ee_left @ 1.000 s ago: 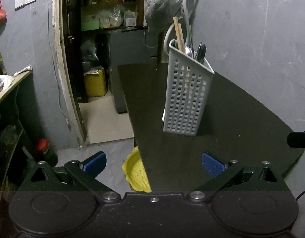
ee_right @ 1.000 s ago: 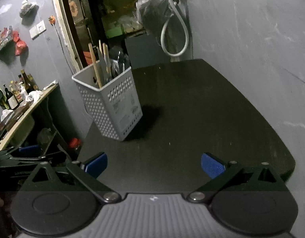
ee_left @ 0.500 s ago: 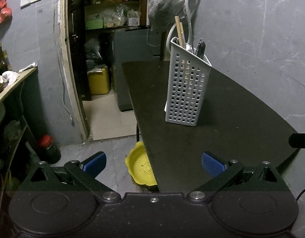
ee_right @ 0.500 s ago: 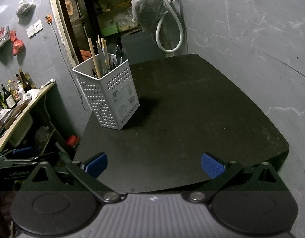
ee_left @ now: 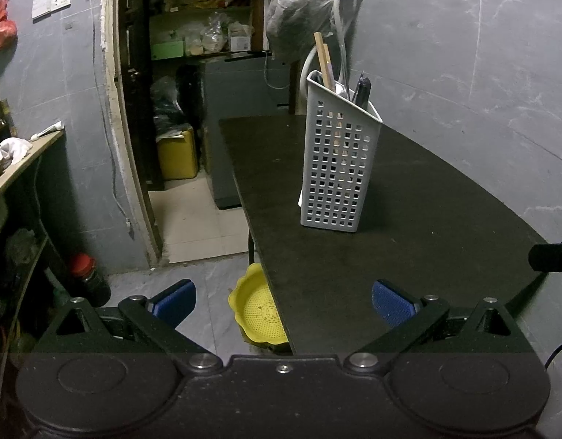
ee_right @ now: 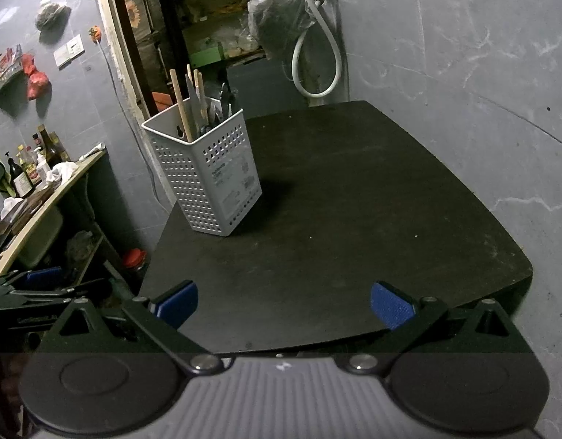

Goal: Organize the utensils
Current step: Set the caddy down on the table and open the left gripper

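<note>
The basket [ee_left: 339, 168] stands upright near the left edge of the bench [ee_left: 427, 219], holding wooden sticks [ee_right: 184, 106] and dark-handled utensils [ee_left: 363, 89]. The left hand-held gripper [ee_left: 282, 298] is spread wide and empty over the bench's near left edge; only its view shows the yellow strainer [ee_left: 257, 307] on the floor. The right hand-held gripper [ee_right: 282, 300], also wide and empty, hangs over the near edge; its view alone shows the basket's label [ee_right: 231, 179].
</note>
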`<state>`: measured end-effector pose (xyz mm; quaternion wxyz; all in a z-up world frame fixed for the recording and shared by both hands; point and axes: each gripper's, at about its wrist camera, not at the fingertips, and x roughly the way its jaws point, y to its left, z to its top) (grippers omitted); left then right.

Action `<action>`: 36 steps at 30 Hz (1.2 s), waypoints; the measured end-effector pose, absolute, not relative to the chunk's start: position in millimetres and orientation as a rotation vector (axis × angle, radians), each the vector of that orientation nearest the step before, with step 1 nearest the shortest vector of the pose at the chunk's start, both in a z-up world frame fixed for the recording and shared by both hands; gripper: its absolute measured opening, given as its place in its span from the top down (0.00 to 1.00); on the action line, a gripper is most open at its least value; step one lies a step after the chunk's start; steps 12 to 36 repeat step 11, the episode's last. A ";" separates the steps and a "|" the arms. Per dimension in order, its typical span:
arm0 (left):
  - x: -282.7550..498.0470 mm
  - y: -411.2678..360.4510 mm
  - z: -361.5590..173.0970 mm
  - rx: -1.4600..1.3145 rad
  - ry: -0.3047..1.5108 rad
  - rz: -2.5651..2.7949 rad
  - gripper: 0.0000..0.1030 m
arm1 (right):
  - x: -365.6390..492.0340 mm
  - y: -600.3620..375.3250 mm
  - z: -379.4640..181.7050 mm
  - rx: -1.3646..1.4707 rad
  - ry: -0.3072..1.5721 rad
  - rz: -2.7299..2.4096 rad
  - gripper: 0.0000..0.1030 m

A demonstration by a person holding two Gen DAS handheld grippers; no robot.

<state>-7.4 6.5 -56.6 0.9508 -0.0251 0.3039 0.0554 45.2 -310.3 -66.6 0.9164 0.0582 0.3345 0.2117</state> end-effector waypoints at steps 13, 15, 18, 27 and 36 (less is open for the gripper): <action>-5.9 7.3 -60.2 -0.050 0.621 0.097 0.01 | 46.4 -308.5 -66.7 0.112 0.696 0.441 0.00; -5.9 7.3 -60.2 -0.050 0.621 0.097 0.01 | 46.4 -308.5 -66.7 0.112 0.696 0.441 0.00; -5.9 7.3 -60.2 -0.050 0.621 0.097 0.01 | 46.4 -308.5 -66.7 0.112 0.696 0.441 0.00; -5.9 7.3 -60.2 -0.050 0.621 0.097 0.01 | 46.4 -308.5 -66.7 0.112 0.696 0.441 0.00; -5.9 7.3 -60.2 -0.050 0.621 0.097 0.01 | 46.4 -308.5 -66.7 0.112 0.696 0.441 0.00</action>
